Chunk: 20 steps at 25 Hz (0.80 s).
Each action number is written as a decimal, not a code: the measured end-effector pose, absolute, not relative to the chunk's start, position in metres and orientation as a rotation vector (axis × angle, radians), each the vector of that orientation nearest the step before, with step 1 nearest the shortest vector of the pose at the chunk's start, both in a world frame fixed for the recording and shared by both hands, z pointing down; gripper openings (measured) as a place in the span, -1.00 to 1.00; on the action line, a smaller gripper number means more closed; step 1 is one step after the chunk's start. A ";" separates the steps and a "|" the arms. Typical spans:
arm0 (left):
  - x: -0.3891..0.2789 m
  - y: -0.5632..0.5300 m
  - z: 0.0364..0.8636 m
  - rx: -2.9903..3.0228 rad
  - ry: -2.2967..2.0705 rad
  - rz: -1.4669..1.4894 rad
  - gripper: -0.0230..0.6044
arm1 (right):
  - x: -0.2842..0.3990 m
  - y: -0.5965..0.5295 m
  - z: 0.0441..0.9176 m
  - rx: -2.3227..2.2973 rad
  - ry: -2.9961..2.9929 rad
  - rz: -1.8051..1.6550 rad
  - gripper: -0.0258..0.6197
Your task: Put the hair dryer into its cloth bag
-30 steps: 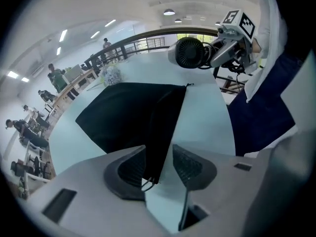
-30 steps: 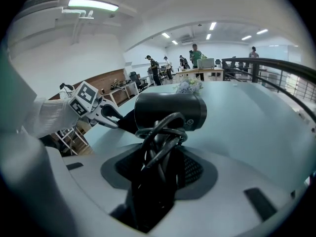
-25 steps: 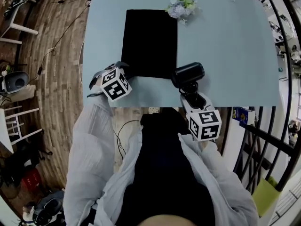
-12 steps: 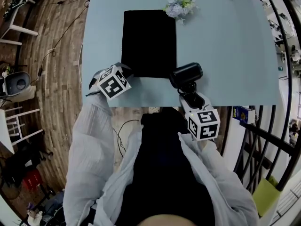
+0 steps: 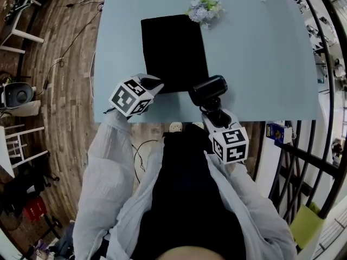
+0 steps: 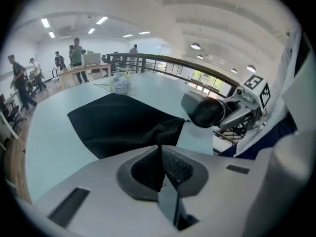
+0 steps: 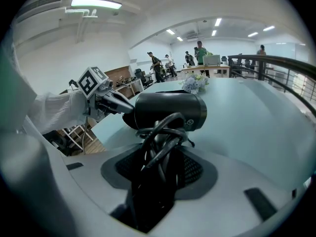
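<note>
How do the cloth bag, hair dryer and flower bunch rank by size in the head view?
Largest: cloth bag.
Then hair dryer and flower bunch, which look about alike, so unranked.

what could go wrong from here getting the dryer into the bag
1. The left hand-held gripper, whose jaws have just been closing, pinches only a thin bit of the cloth bag's near edge. It may have caught both layers, so the mouth might not open, or the cloth could slip out.
2. The hair dryer in the right hand-held gripper has its cord looped loosely round the handle, and a loop could snag on the bag's edge.
</note>
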<state>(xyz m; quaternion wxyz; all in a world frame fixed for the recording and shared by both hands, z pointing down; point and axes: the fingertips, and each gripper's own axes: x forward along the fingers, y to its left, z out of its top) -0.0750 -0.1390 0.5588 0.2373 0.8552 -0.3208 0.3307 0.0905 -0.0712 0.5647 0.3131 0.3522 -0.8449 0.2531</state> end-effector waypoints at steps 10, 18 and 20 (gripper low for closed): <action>-0.056 -0.146 0.529 2.379 -0.944 0.674 -0.82 | 0.066 -0.043 0.572 0.757 -2.251 0.657 -0.31; -0.051 -0.151 0.505 2.390 -1.028 0.516 -0.82 | 0.042 -0.036 0.589 0.662 -2.242 0.675 -0.31; -0.050 -0.152 0.499 2.398 -1.032 0.489 -0.82 | 0.037 -0.034 0.589 0.644 -2.243 0.672 -0.31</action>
